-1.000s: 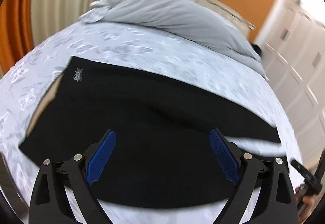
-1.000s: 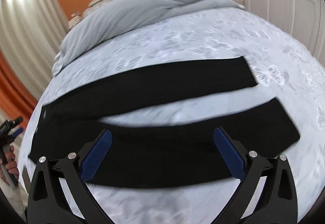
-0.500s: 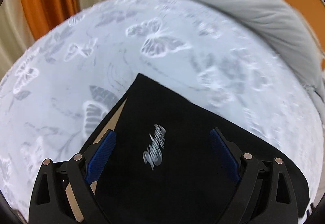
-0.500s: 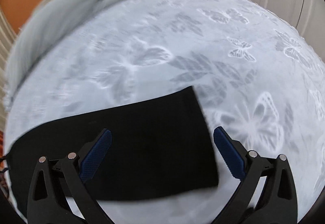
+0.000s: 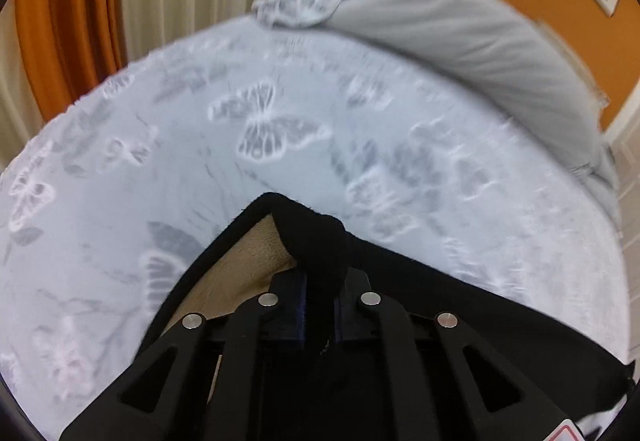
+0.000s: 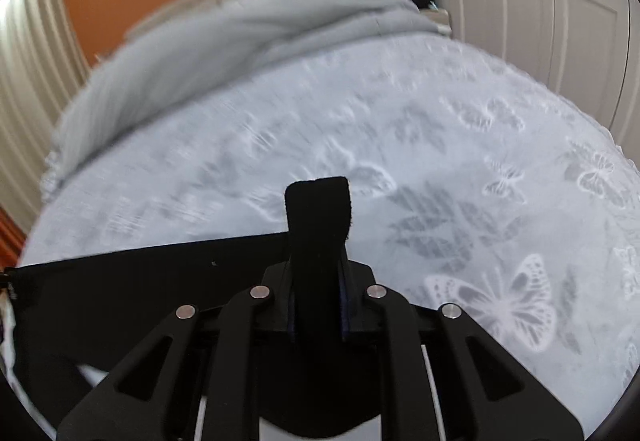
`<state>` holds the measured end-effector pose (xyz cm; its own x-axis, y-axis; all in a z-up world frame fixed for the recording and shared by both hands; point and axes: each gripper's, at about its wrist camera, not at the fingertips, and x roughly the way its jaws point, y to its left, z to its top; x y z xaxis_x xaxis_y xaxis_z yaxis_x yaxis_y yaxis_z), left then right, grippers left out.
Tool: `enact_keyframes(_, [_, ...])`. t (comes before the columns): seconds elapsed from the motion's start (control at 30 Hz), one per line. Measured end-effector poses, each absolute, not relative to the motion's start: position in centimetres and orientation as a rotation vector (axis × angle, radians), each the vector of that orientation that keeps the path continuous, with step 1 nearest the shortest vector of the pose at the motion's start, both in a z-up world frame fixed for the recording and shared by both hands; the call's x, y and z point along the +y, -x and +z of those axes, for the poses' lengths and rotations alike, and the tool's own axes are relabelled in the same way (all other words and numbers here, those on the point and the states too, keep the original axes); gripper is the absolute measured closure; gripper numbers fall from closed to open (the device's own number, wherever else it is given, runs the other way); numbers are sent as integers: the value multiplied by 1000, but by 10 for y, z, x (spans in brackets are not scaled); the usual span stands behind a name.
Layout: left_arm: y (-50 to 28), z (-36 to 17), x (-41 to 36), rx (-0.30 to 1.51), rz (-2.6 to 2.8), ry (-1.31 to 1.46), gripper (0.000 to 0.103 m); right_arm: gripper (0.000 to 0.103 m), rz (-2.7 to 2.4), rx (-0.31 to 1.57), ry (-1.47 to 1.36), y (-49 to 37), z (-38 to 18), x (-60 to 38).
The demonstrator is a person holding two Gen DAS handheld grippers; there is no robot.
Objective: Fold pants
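Pants point(image 5: 316, 241) bunch between both just-closed tools, left tool point(image 5: 320, 305) pinching the waist corner, right tool point(image 6: 318, 301) the cuff.

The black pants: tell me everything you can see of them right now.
The black pants are soft knit with a tan lining showing at the open waist. They lie on the butterfly-print bedspread. The left gripper pinches a bunched waist corner; the right gripper clamps a leg cuff that sticks up between its pads.
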<state>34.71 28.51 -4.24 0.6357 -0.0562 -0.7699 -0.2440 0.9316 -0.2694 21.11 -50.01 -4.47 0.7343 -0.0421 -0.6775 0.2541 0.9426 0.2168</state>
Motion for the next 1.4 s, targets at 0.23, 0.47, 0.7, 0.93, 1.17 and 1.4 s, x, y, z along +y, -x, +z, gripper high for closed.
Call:
enact_keyframes(0.23, [-226, 27, 300, 777, -31, 398, 97, 89, -100, 669, -207, -118, 1, -483])
enact_keyframes(0.47, [-126, -19, 317, 895, 30, 346, 94, 82, -88, 789, -207, -47, -51, -492])
enact_keyframes(0.7, [-61, -33, 326, 881, 51, 613, 29, 29, -183, 798, -285, 12, -42, -502])
enact_keyframes(0.93, [-67, -46, 305, 919, -81, 1105, 11, 19, 19, 746, -697, 28, -20, -482])
enact_keyframes(1.17, [-115, -88, 285, 910, -109, 1293, 15, 19, -23, 820, -805, -4, -58, -459])
enact_keyframes(1.4, [-134, -98, 283, 927, -139, 1270, 78, 25, -106, 830, -843, -26, -75, -463])
